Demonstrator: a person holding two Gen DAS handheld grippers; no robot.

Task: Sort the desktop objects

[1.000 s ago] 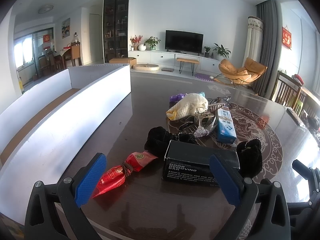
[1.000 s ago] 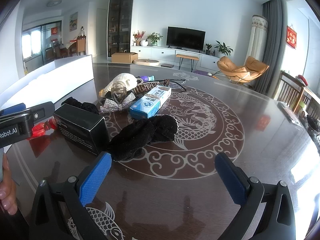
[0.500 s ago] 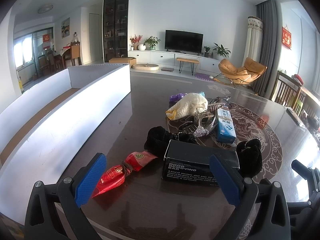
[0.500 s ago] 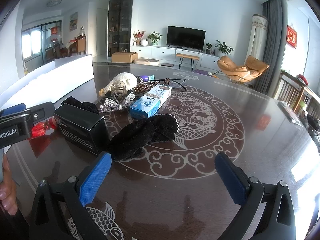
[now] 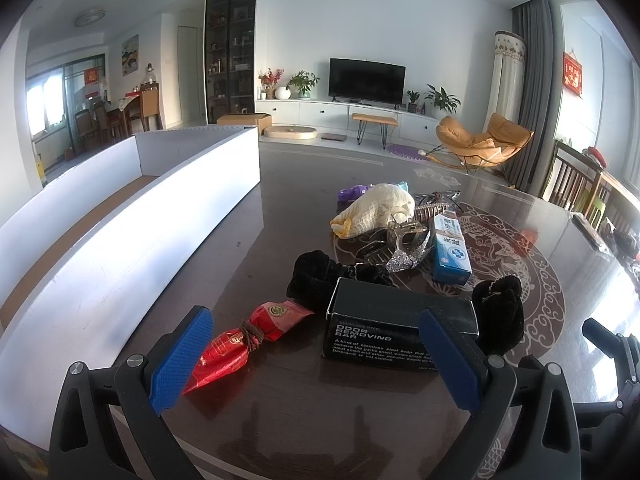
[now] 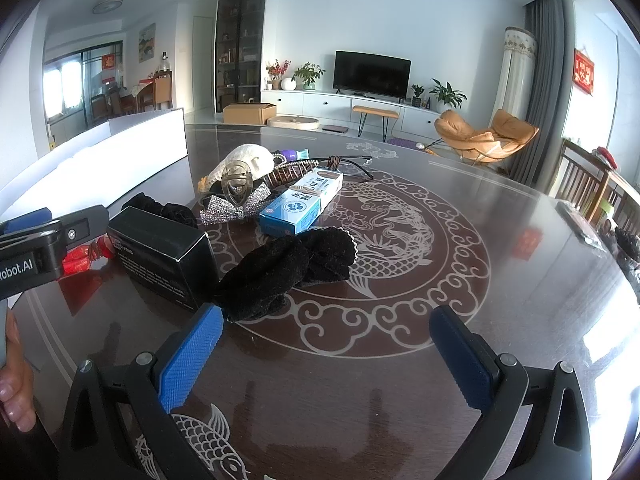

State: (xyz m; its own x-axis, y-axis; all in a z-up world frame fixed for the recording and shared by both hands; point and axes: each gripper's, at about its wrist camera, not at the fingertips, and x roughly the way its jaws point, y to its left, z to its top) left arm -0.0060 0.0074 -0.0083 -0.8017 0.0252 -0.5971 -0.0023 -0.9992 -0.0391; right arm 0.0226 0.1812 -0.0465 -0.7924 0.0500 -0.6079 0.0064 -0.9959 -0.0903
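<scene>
Looking along our left claw, spread wide and empty, we see the red packet beside the black box on the surface; our right claw, likewise released, shows the packet mostly hidden, plus a hand.

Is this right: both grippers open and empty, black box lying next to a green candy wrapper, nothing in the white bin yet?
One thing is off: the candy wrapper beside the black box is red, not green, as the left wrist view shows. The rest holds: left gripper and right gripper are open and empty, and nothing shows in the white bin.
</scene>
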